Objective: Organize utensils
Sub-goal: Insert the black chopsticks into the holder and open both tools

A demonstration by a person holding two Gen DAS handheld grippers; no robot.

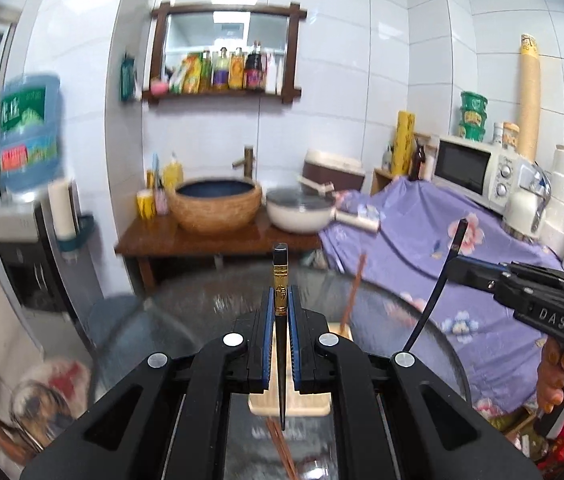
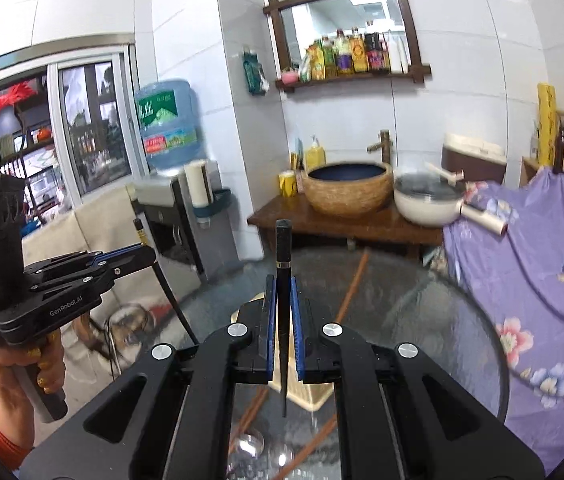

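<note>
You hold one black chopstick in each gripper, both lifted above the round glass table [image 1: 422, 320], and both point tip-down toward the pale wooden holder [image 1: 290, 406] that stands on the glass. This looks like the reason for the upright hold: a chopstick kept vertical can go straight down into the holder.

Your left gripper [image 1: 281, 332] is closed almost fully on the gold-banded chopstick [image 1: 281, 280]. The blue pads touch it on both sides, just under the gold band, and the thin tip hangs below the jaws, over the holder.

Your right gripper [image 2: 282, 320] is closed in the same way on the plain black chopstick [image 2: 283, 248], with the thick end up and the tip down, near the holder's edge.

Some reddish-brown chopsticks [image 2: 356, 280] lie flat on the glass near the holder, so I judge they are not yet sorted.
</note>
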